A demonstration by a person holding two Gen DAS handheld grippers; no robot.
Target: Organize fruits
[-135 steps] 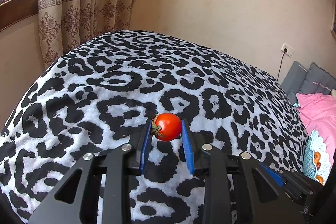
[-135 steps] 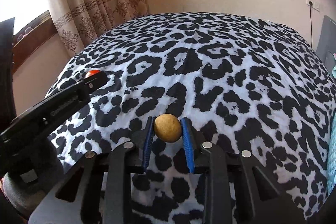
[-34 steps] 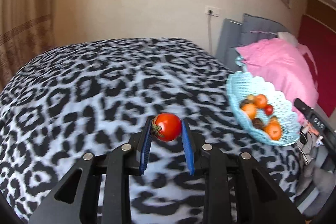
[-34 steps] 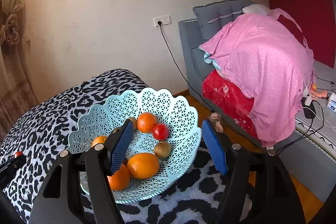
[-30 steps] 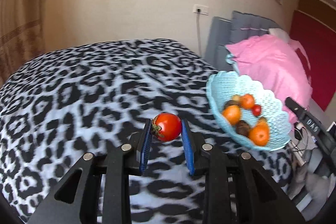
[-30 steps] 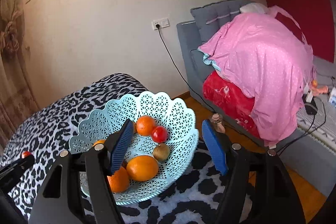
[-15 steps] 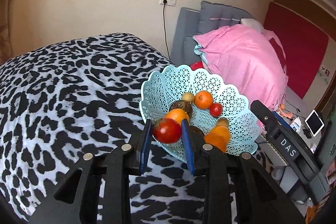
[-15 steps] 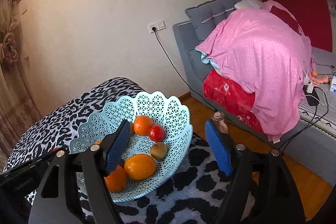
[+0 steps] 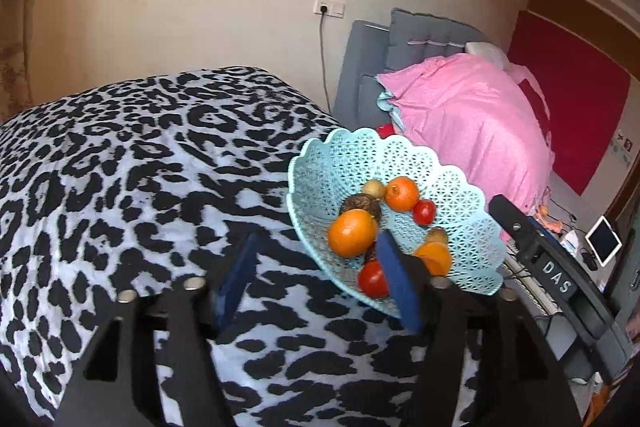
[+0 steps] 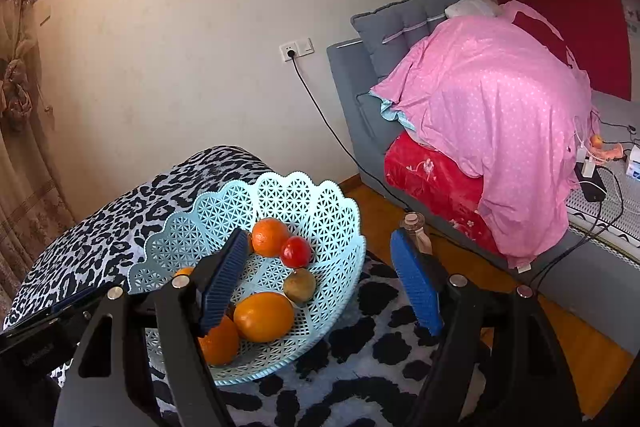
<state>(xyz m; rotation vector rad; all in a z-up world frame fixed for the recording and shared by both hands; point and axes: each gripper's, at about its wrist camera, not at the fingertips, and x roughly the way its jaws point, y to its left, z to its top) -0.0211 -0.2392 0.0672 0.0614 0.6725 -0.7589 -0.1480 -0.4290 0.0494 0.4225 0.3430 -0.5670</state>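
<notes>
A light blue lattice fruit basket (image 9: 460, 183) sits at the edge of the leopard-print table and also shows in the right wrist view (image 10: 316, 203). It holds oranges (image 9: 352, 233), a small red tomato (image 9: 424, 211), a kiwi (image 10: 299, 284) and a brown fruit. A red tomato (image 9: 372, 279) lies in the basket's near side, partly behind my left gripper's right finger. My left gripper (image 9: 316, 279) is open and empty at the basket's near rim. My right gripper (image 10: 320, 279) is open and empty above the basket.
The leopard-print cloth (image 9: 140, 167) covers the table to the left. A grey sofa with a pink blanket (image 10: 500, 87) stands to the right, with cables on the floor. The right gripper's body (image 9: 552, 275) reaches in beside the basket.
My left gripper has opened and let go of the red tomato, which now lies in the basket. The right gripper stays open and has shifted only slightly.
</notes>
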